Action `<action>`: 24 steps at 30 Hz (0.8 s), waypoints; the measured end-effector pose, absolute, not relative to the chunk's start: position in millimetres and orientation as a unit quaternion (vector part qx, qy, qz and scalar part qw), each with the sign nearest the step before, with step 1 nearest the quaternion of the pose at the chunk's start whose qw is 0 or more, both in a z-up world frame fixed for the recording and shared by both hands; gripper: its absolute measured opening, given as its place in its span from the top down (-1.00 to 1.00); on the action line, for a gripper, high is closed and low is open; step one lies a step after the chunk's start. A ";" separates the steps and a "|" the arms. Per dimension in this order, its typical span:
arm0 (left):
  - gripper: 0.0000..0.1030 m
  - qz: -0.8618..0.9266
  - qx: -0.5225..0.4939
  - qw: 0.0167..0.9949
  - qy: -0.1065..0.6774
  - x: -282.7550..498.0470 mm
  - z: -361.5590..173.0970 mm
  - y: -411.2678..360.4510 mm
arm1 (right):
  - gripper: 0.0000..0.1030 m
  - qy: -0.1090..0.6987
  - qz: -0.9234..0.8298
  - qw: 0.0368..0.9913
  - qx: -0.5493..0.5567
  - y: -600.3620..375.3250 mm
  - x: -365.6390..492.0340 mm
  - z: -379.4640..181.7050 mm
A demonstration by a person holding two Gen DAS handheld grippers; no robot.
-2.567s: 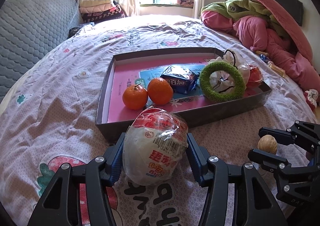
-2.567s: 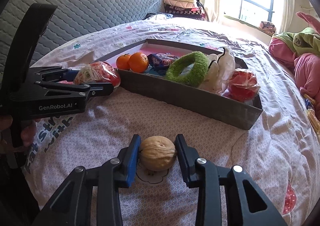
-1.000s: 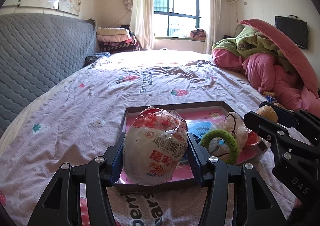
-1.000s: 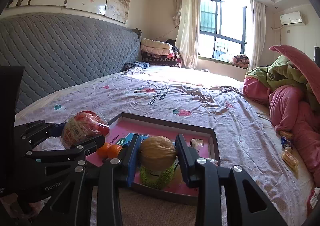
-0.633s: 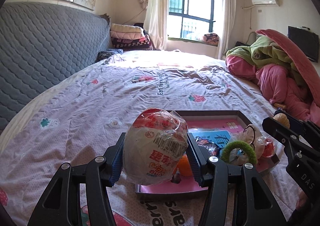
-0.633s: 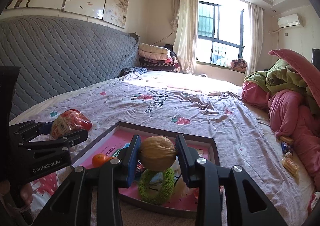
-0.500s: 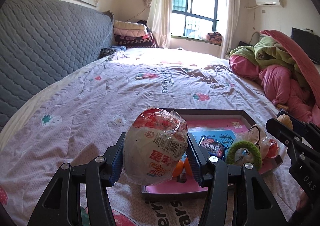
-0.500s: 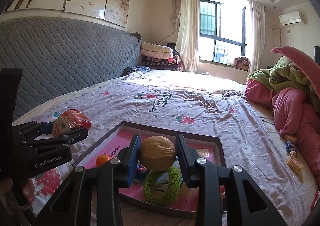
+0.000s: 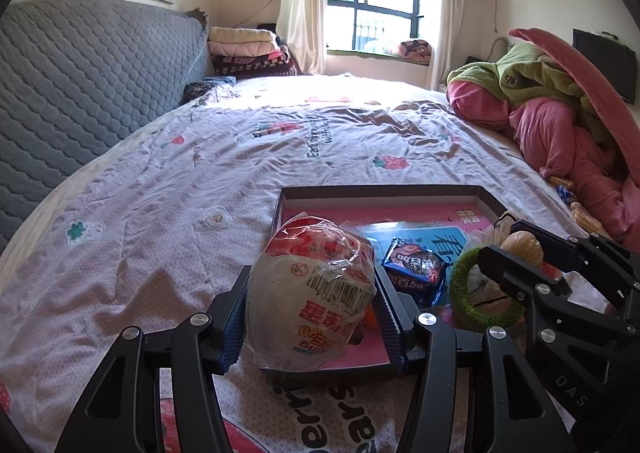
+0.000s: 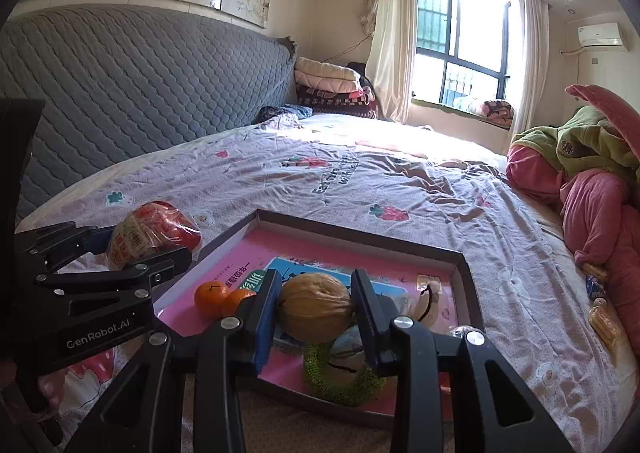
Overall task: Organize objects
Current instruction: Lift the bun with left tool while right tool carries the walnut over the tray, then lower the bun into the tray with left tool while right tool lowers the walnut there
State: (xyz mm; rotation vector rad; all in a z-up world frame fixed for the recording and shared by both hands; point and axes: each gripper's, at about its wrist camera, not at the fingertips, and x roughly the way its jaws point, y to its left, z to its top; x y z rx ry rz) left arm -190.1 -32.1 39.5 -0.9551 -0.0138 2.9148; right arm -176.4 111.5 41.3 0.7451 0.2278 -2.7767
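Observation:
My left gripper point(image 9: 310, 305) is shut on a plastic-wrapped round snack point(image 9: 316, 289), red on top and white below, held in the air above the near left corner of a dark tray point(image 9: 380, 191) with a pink floor. My right gripper point(image 10: 314, 311) is shut on a brown walnut point(image 10: 316, 311), hanging above the tray's point(image 10: 360, 233) middle. In the tray lie two tangerines point(image 10: 212, 297), a blue snack packet point(image 9: 416, 269) and a green fuzzy ring point(image 9: 476, 305). The right wrist view shows the left gripper point(image 10: 160, 249) with the wrapped snack point(image 10: 152, 233) at the left.
The tray rests on a bed with a pale pink printed sheet point(image 9: 200, 181). A grey quilted headboard point(image 9: 80, 85) runs along the left. Pink and green bedding point(image 9: 560, 125) is heaped at the right, with small wrapped snacks point(image 10: 600, 317) beside it. Folded blankets point(image 10: 332, 89) sit by the window.
Both grippers have moved forward and slightly down over the tray, each keeping its hold. The tray now looks nearer and larger in both views.

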 end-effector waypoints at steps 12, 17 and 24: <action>-0.12 0.938 -0.345 0.042 -0.009 -197.5 19.6 -32.2 | 0.30 0.082 -0.942 0.143 0.293 102.6 -187.6 18.4; -0.12 0.934 -0.354 0.042 -0.007 -199.6 13.7 -30.9 | 0.30 0.086 -0.937 0.147 0.306 98.2 -191.8 9.2; -0.12 0.930 -0.364 0.045 -0.014 -205.1 7.1 -31.4 | 0.30 0.083 -0.934 0.143 0.316 99.2 -197.7 2.1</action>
